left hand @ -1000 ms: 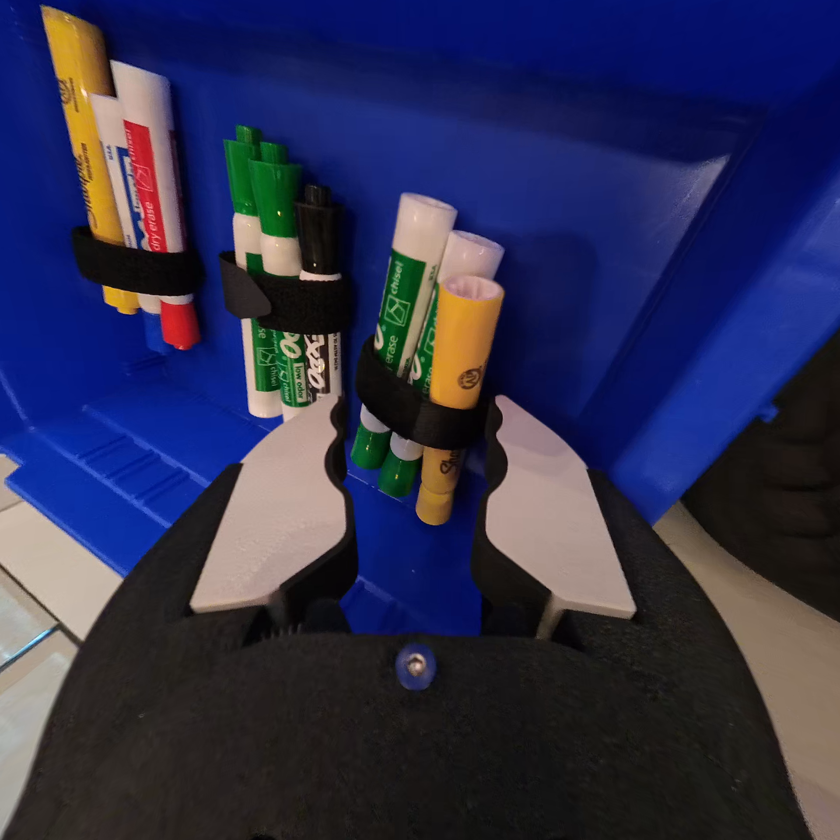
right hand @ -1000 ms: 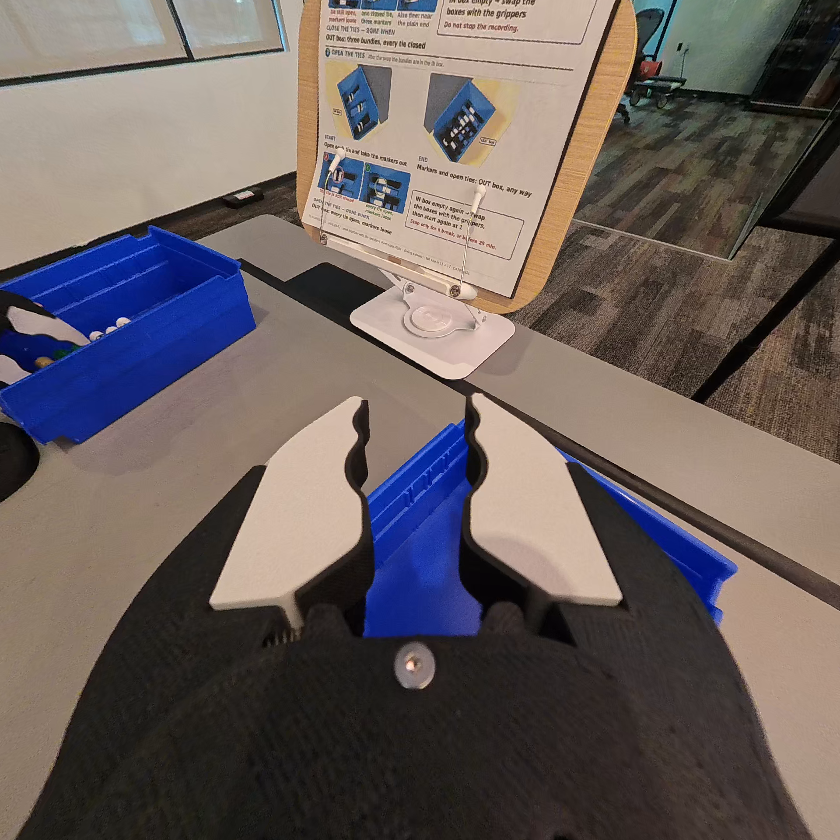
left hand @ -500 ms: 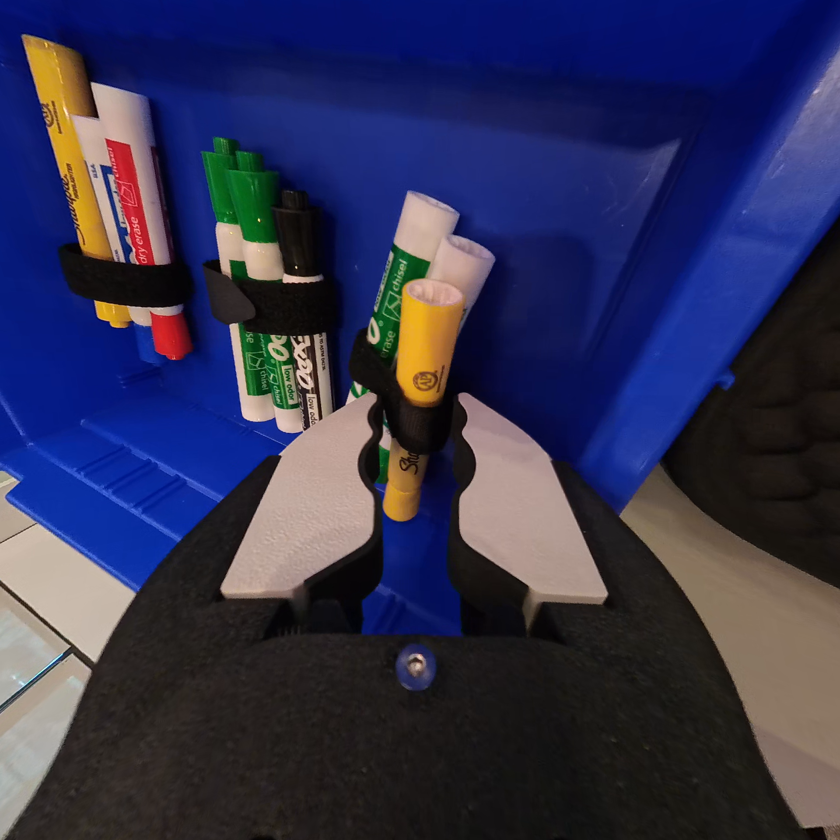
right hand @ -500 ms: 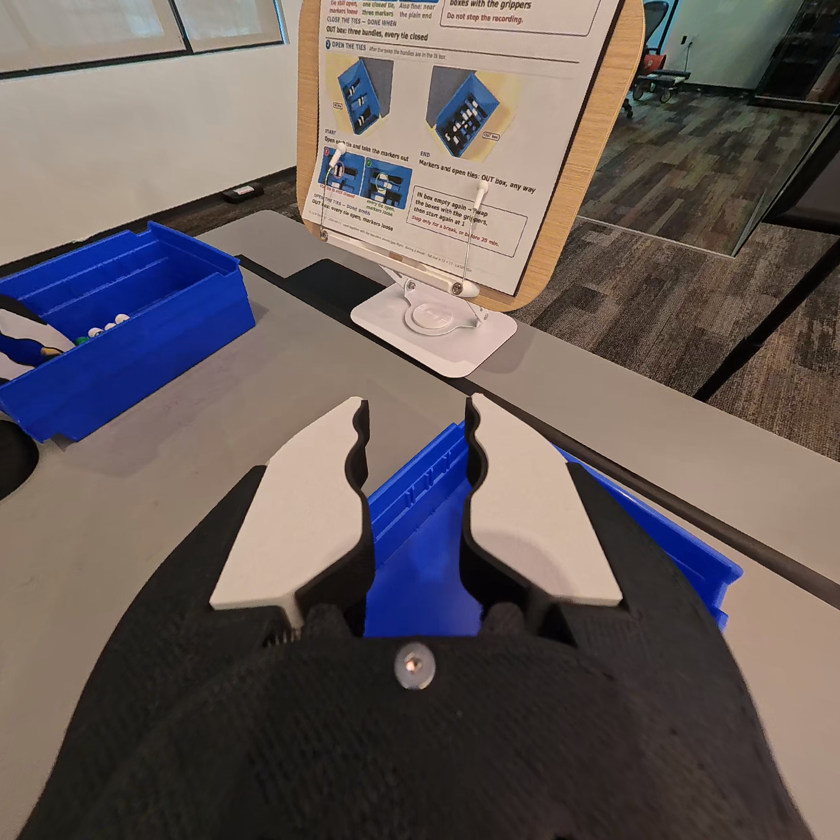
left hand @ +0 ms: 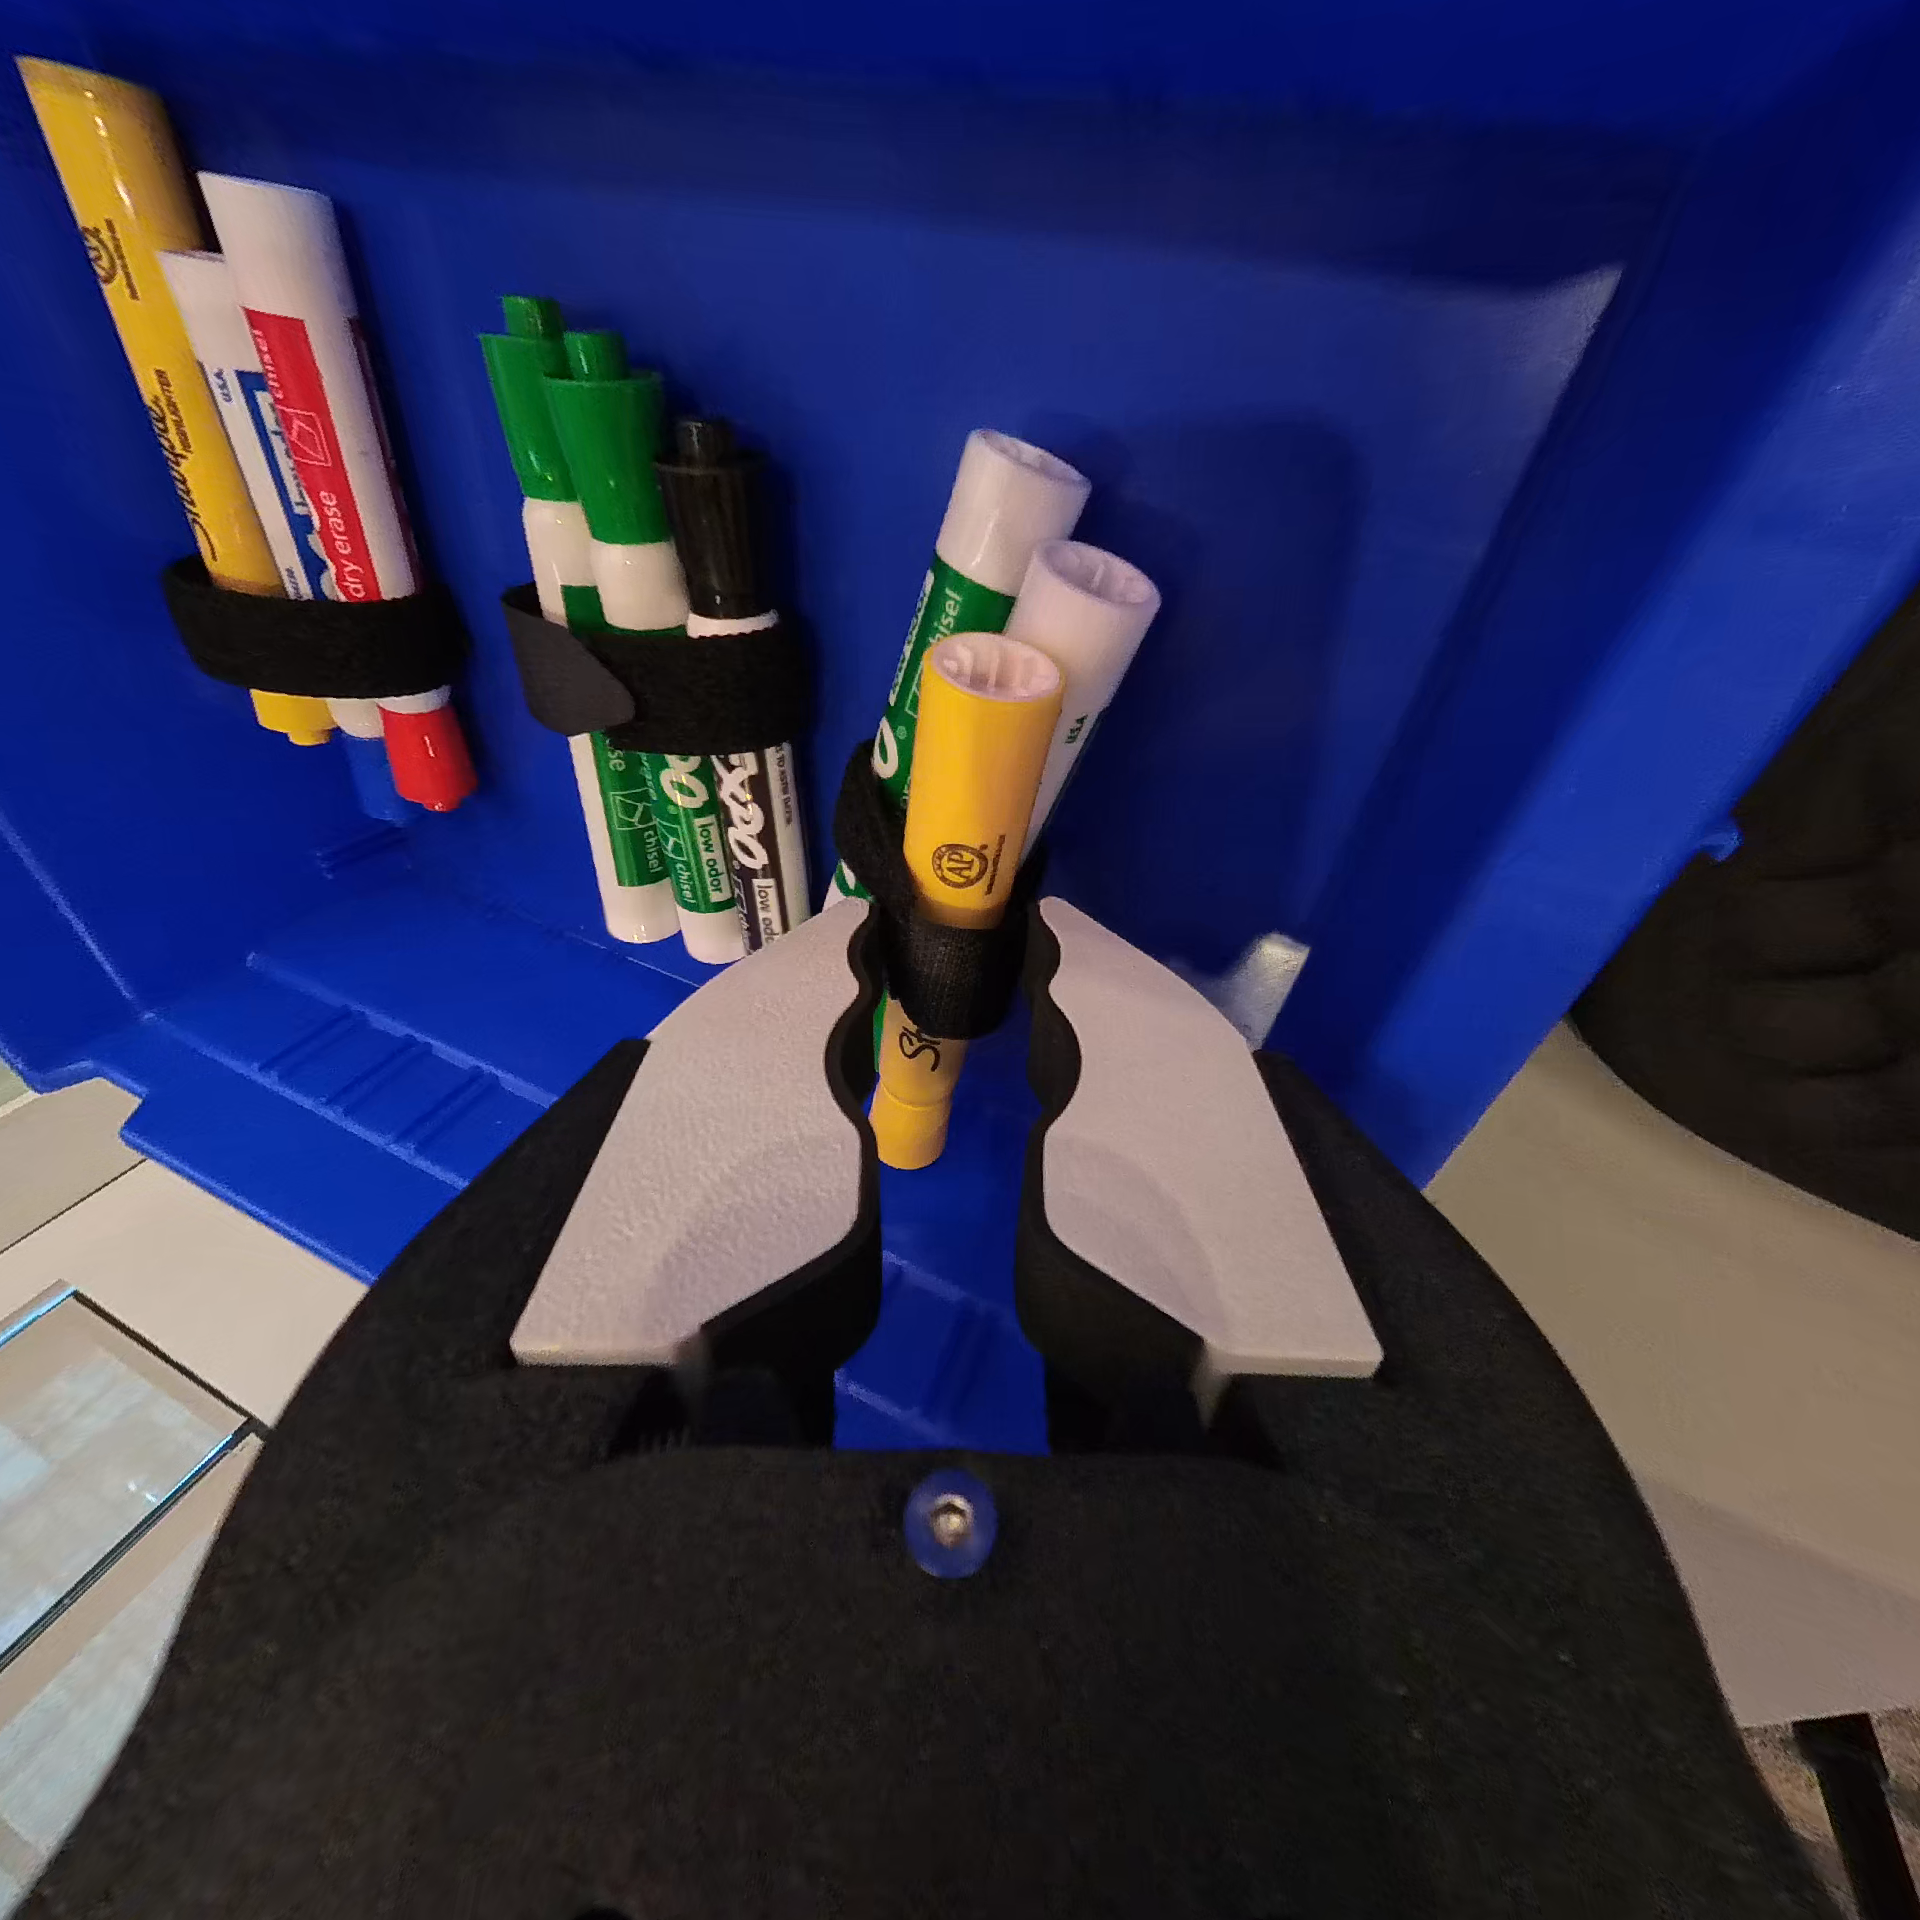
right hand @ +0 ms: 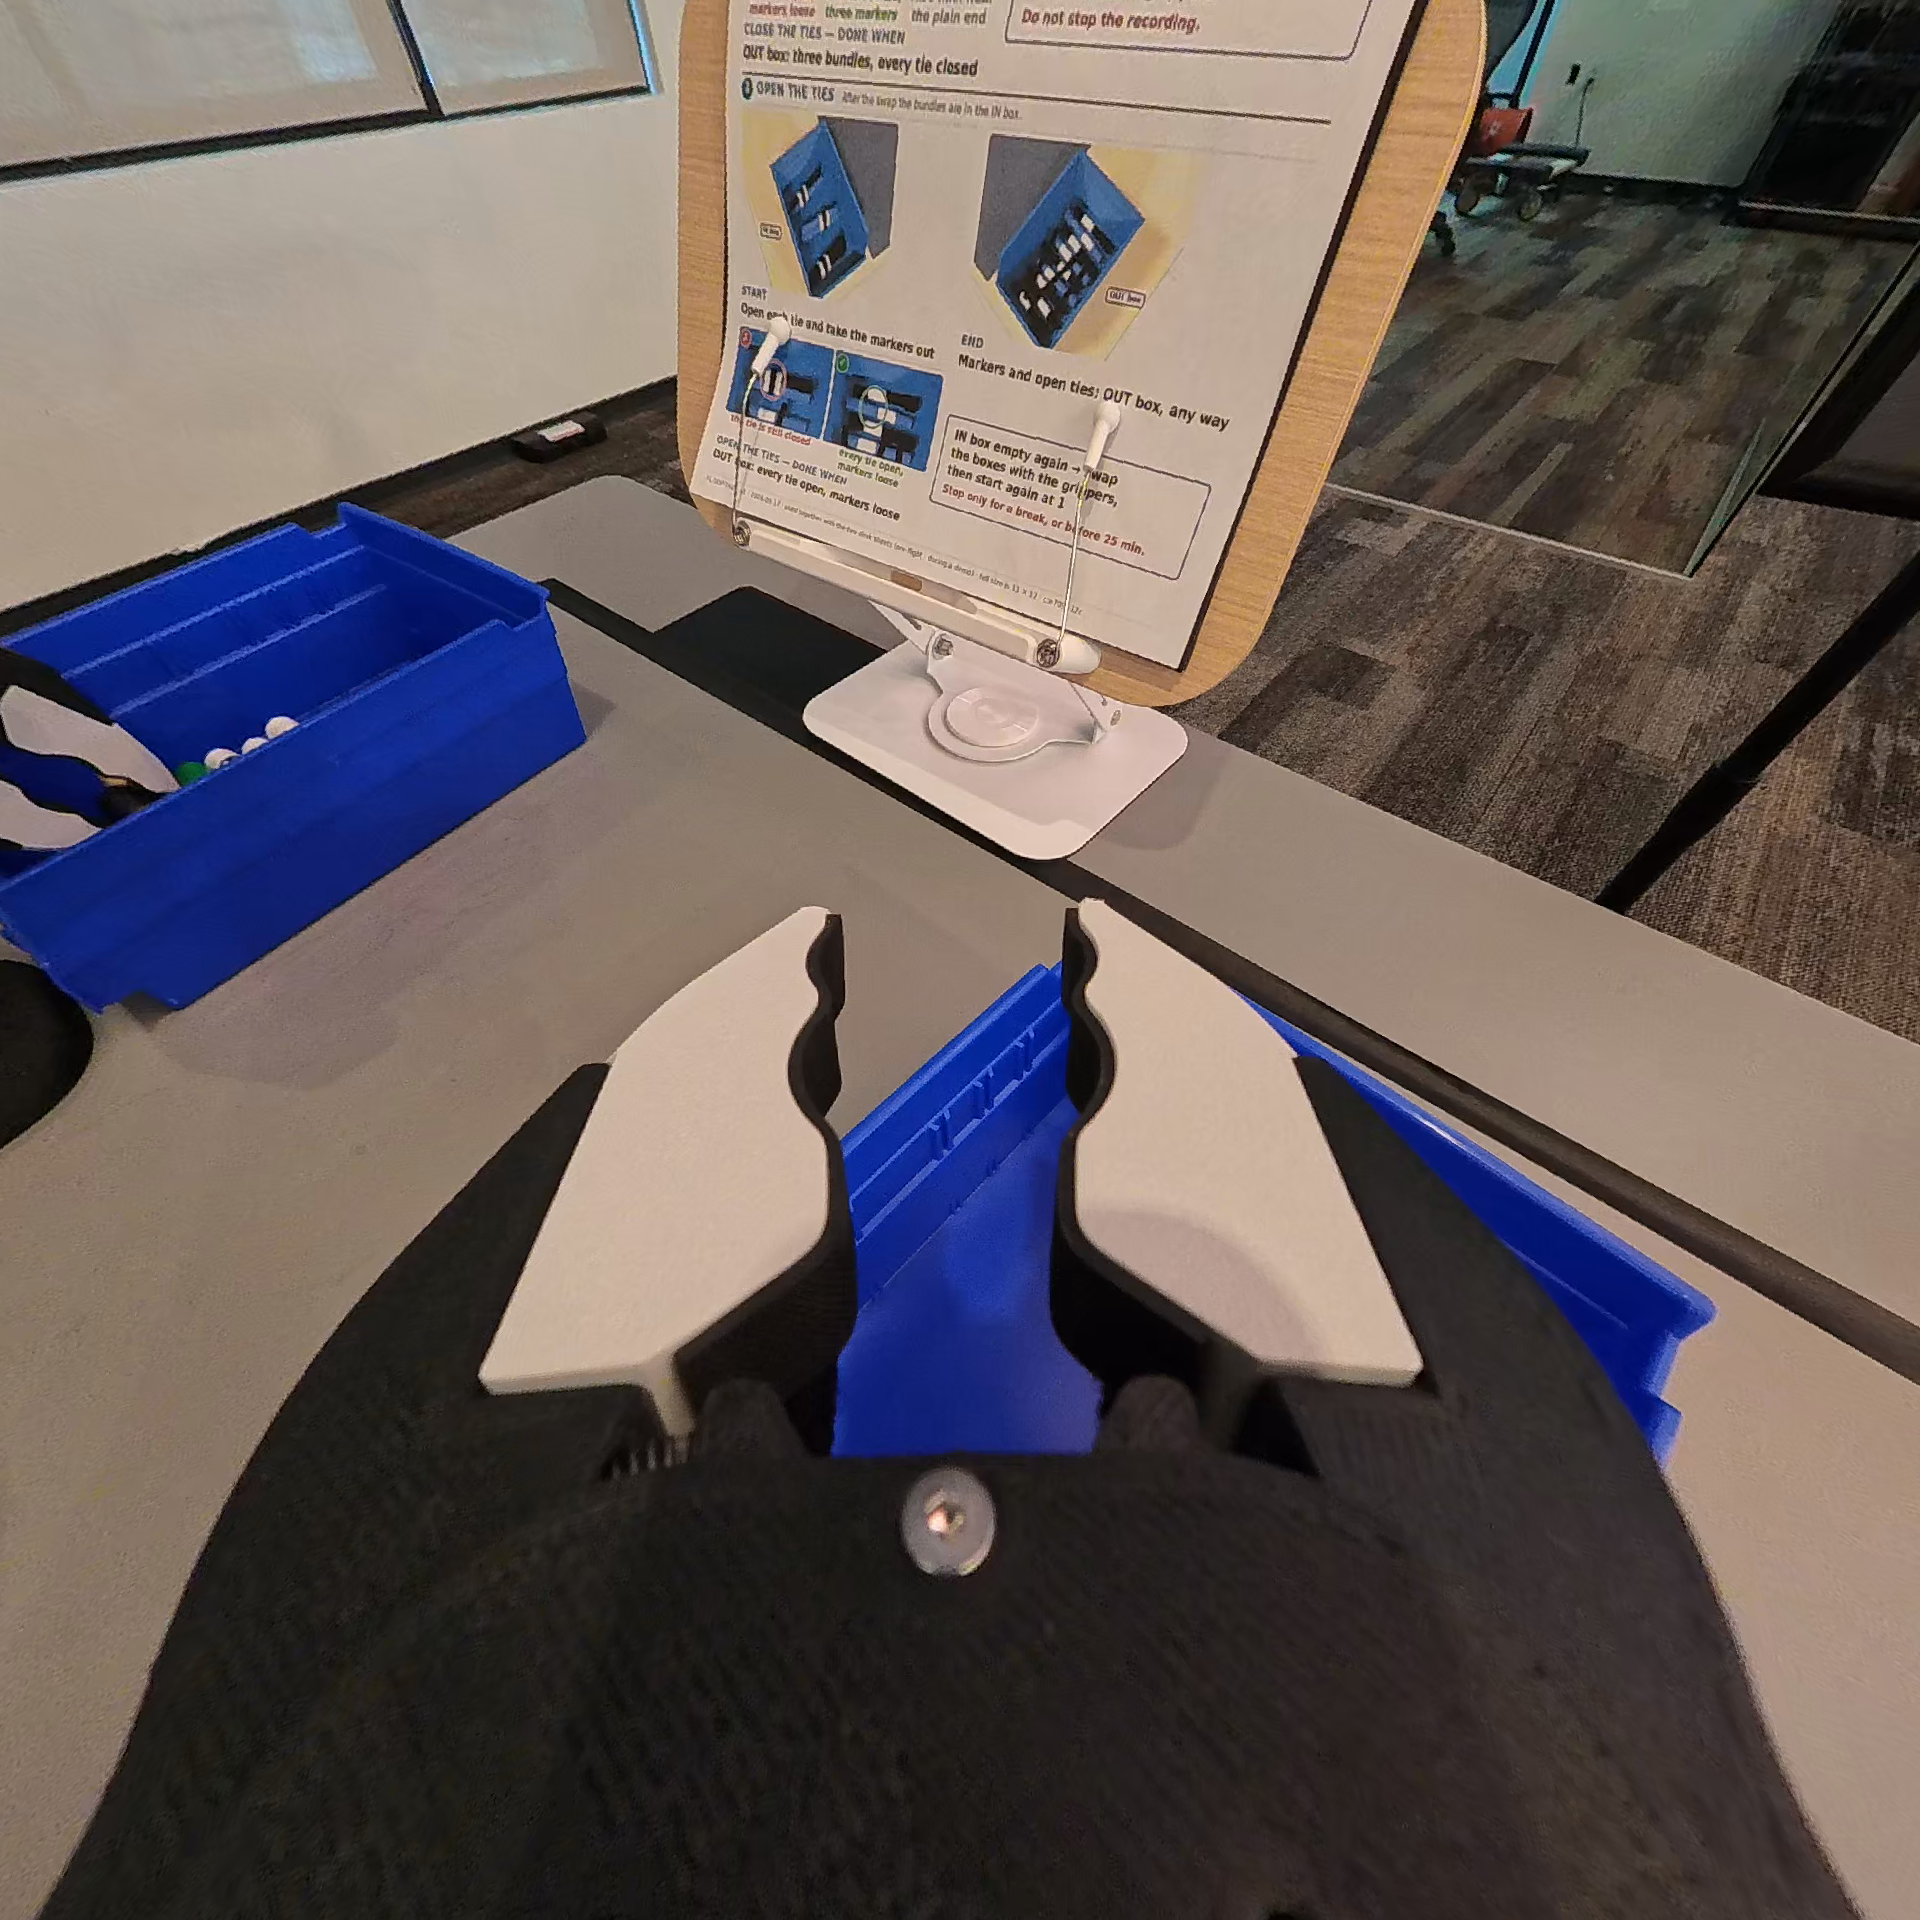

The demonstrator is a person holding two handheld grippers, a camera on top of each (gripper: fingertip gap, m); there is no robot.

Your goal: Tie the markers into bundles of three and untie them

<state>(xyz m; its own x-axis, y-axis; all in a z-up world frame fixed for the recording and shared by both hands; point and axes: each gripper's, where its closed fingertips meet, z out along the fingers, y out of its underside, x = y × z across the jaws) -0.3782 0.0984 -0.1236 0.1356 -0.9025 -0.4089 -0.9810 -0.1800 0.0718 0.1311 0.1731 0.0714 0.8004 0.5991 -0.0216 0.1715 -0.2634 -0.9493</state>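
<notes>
Three marker bundles lie in a blue bin (left hand: 1351, 416), each wrapped by a black strap. My left gripper (left hand: 945, 935) is shut on the right bundle (left hand: 977, 790), a yellow marker and two green-labelled ones, pinching it at its strap (left hand: 935, 987) and holding it tilted up. The middle bundle (left hand: 665, 675) has two green markers and a black one. The left bundle (left hand: 312, 644) has yellow, blue and red ones. My right gripper (right hand: 945, 935) is open and empty above a second blue bin (right hand: 966, 1299), whose visible floor is bare.
The grey table (right hand: 623, 883) holds the first bin (right hand: 343, 748) at the far left, with the left gripper (right hand: 73, 758) inside it. An instruction sheet on a white stand (right hand: 1039, 312) sits at the back. The table's far edge drops to a carpeted floor. My right fingertips sit around 55 cm from my left ones.
My left gripper has closed from open onto the right bundle at its strap and tilted it up off the bin floor. The right gripper has hardly moved.
</notes>
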